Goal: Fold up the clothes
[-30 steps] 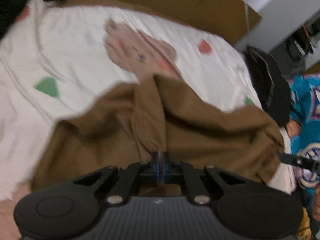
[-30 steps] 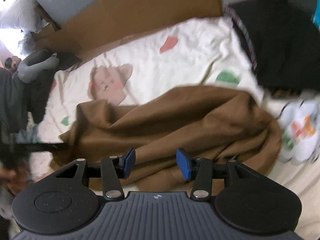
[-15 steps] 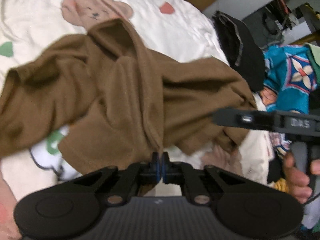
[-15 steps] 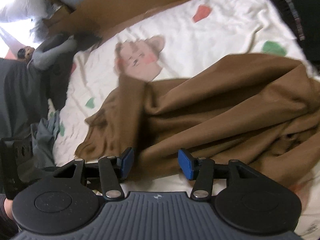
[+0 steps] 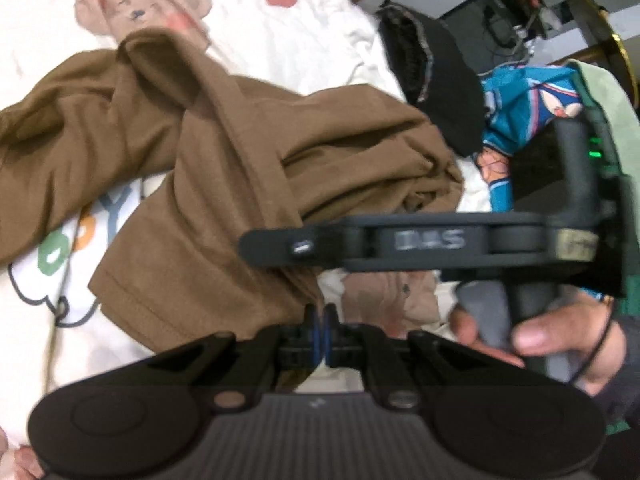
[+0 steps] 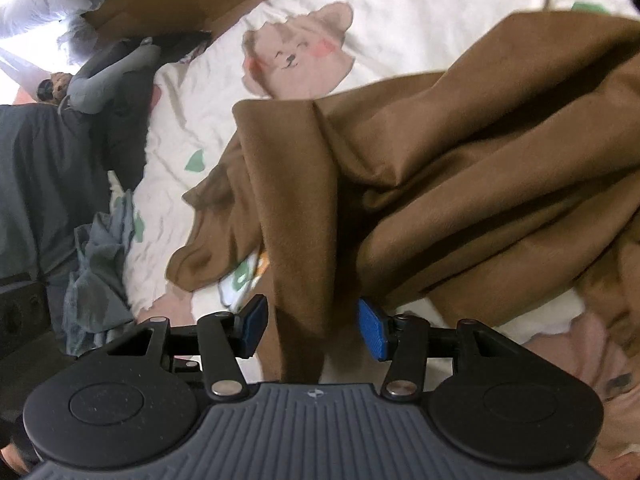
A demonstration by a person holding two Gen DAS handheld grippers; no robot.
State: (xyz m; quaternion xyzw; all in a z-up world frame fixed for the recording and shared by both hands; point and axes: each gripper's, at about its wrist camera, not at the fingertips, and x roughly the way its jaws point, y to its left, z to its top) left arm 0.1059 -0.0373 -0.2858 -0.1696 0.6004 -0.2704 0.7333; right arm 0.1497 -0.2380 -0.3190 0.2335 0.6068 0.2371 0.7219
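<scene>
Brown shirt [image 5: 224,168] hung pinched in the left gripper [image 5: 319,322]; right gripper [image 6: 312,326] gaped wide around a fold at 12 o'clock

I see the brown garment [image 6: 460,168] as soft, matt knit cloth with a stitched hem. My left gripper [image 5: 319,330] and right gripper [image 6: 312,326] are matt black plastic with ribbed blue pads [image 6: 372,334] and 2 shiny metal pivot pins each. The bedsheet [image 6: 420,4] is creased printed cotton.
</scene>
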